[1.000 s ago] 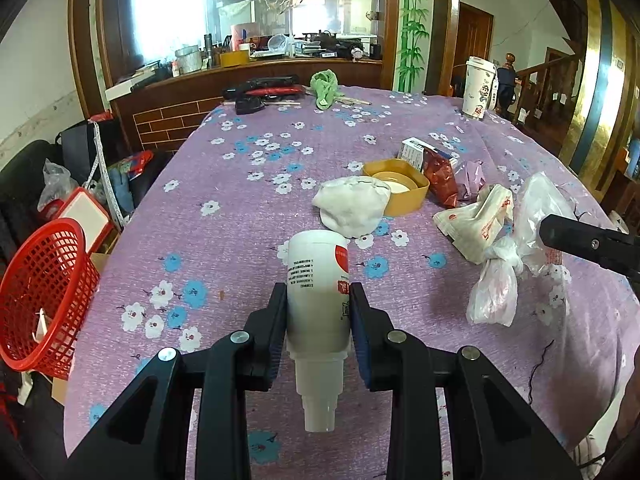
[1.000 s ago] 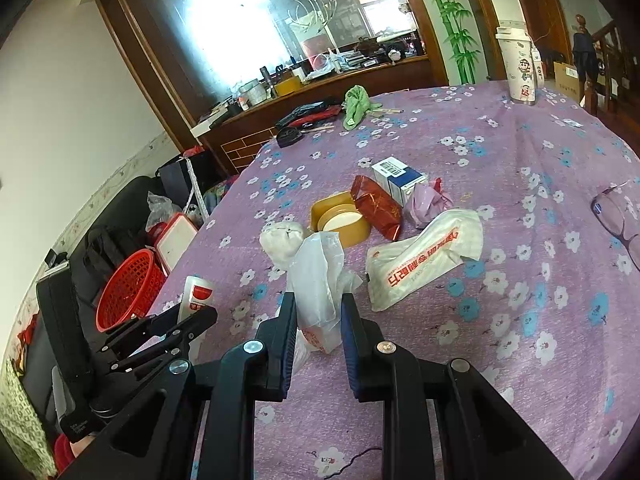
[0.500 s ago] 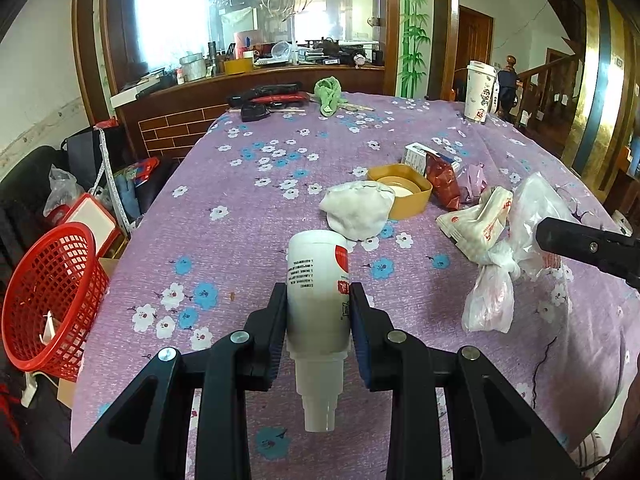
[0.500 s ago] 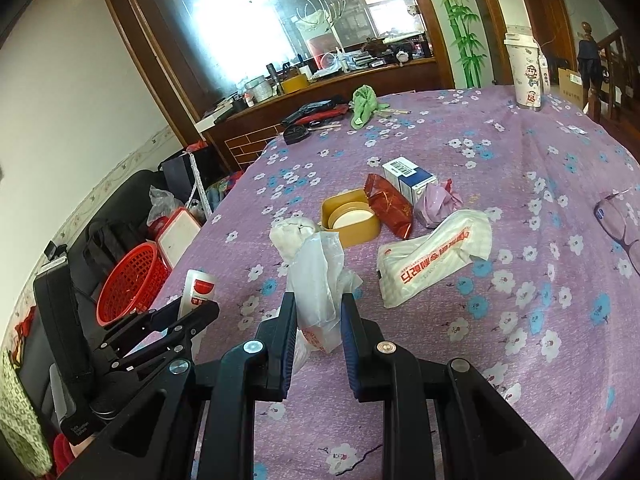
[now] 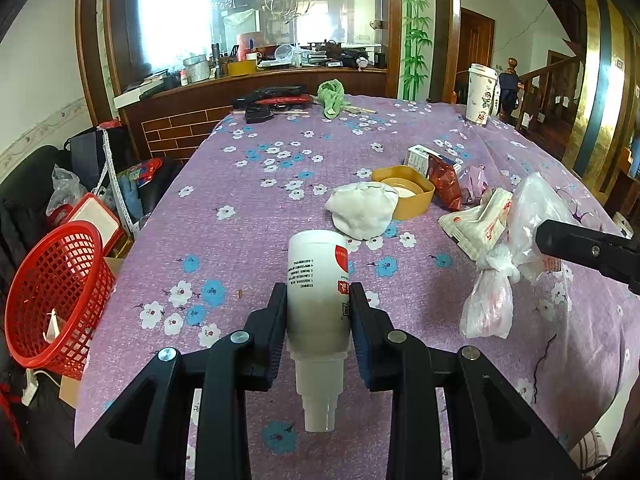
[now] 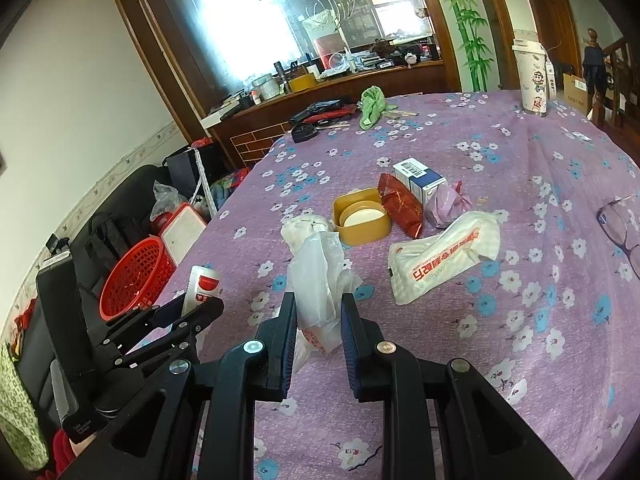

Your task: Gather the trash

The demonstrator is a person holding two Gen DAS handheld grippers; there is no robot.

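The left gripper clamps a white bottle and the right gripper pinches a plastic bag above the table, while wrappers remain mid-table and the red basket off its left edge looks nearly empty.

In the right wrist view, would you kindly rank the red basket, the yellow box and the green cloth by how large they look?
1. red basket
2. yellow box
3. green cloth, though it lies farthest away, so its true size is unsure.
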